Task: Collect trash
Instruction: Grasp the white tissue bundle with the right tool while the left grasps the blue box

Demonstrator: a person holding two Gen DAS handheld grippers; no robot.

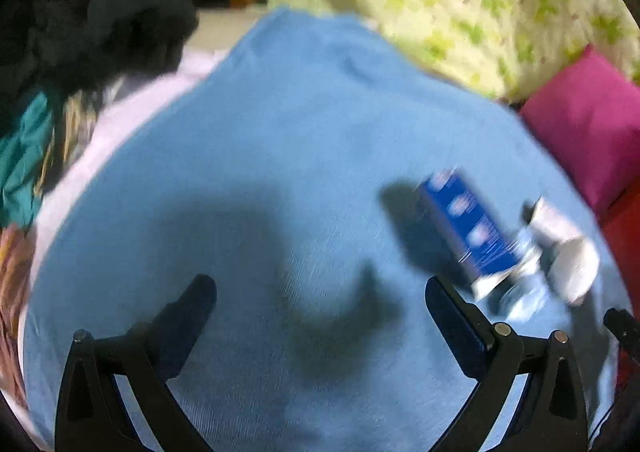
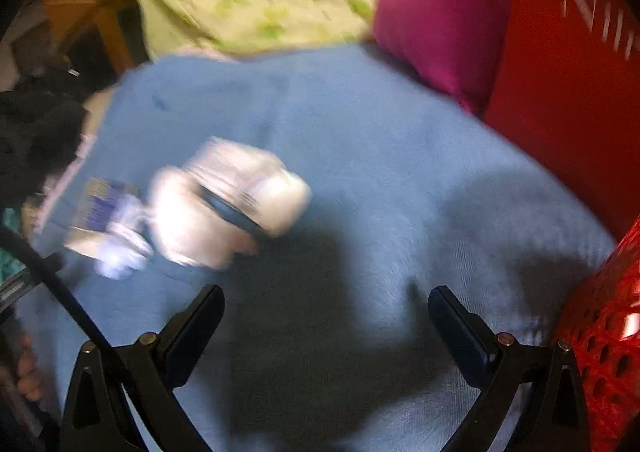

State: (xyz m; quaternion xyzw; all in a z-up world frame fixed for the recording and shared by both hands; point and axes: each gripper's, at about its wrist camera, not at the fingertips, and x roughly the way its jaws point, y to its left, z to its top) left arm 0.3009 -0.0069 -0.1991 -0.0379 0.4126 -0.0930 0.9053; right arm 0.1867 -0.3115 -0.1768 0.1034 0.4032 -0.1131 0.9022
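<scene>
Trash lies on a blue cloth (image 1: 280, 132). A blue carton (image 1: 468, 228) lies to the right of my left gripper (image 1: 320, 312), which is open and empty above the cloth. Beside the carton lie a crumpled clear wrapper (image 1: 524, 292) and white crumpled trash (image 1: 568, 248). In the right wrist view the white trash (image 2: 232, 204) lies left of centre, with the blue carton (image 2: 100, 208) and the wrapper (image 2: 120, 252) further left. My right gripper (image 2: 326, 316) is open and empty, below and right of them. Both views are blurred.
A red mesh basket (image 2: 600, 340) stands at the right, with a red box (image 2: 560, 92) behind it. A magenta cushion (image 1: 588, 120) and a green-patterned sheet (image 1: 480, 0) lie at the back. Dark clothes (image 1: 80, 20) are piled at the left.
</scene>
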